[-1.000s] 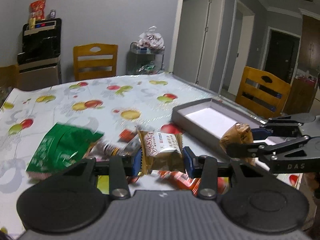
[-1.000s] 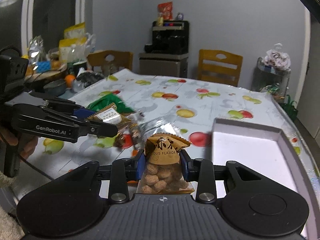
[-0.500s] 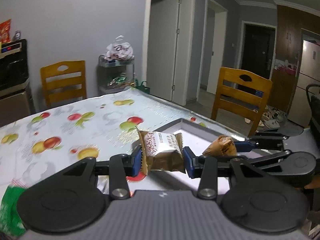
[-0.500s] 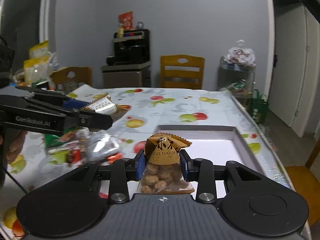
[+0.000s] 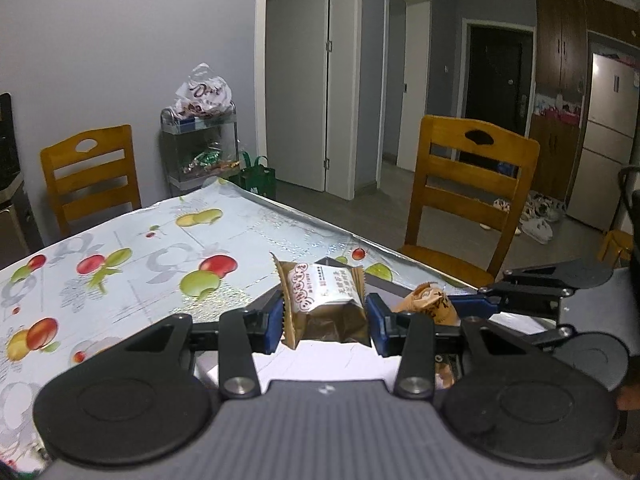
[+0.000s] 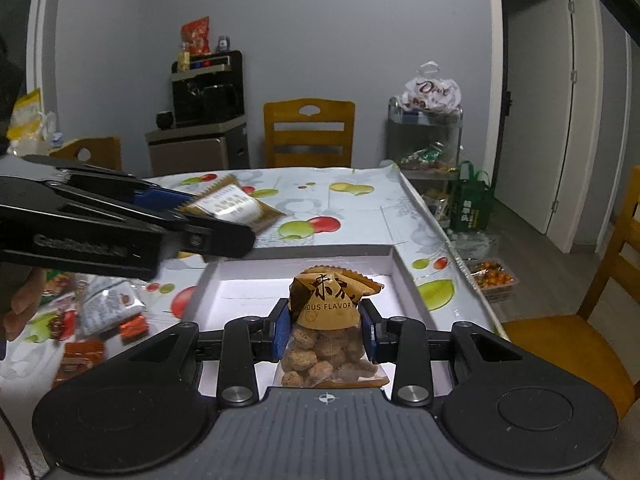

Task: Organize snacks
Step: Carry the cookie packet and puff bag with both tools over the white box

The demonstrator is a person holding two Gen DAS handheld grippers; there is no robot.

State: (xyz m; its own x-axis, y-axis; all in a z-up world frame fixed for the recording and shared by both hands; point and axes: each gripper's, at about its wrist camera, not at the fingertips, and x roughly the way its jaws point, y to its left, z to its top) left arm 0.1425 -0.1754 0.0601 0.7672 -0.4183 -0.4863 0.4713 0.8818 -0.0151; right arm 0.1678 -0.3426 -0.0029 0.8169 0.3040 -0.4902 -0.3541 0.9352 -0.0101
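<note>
My left gripper (image 5: 324, 322) is shut on a brown and white cake packet (image 5: 324, 300), held over the near part of the white-floored grey box (image 5: 320, 360). In the right wrist view the same gripper (image 6: 216, 224) reaches in from the left with that packet (image 6: 232, 206) just beyond the box's far left corner. My right gripper (image 6: 325, 330) is shut on a clear and orange bag of brown round snacks (image 6: 330, 336), above the inside of the box (image 6: 248, 292). That bag (image 5: 430, 304) also shows at the right in the left wrist view.
A pile of loose snack packets (image 6: 100, 312) lies on the fruit-print tablecloth (image 6: 320, 200) left of the box. A hand (image 6: 20, 308) holds the left tool. Wooden chairs (image 5: 464, 196) stand at the table's edges. A shelf cart with a bag (image 6: 430, 128) stands by the wall.
Both grippers carried their packets away from the snack pile and rightward over the box. The pile left the left wrist view; the box now lies directly under both grippers.
</note>
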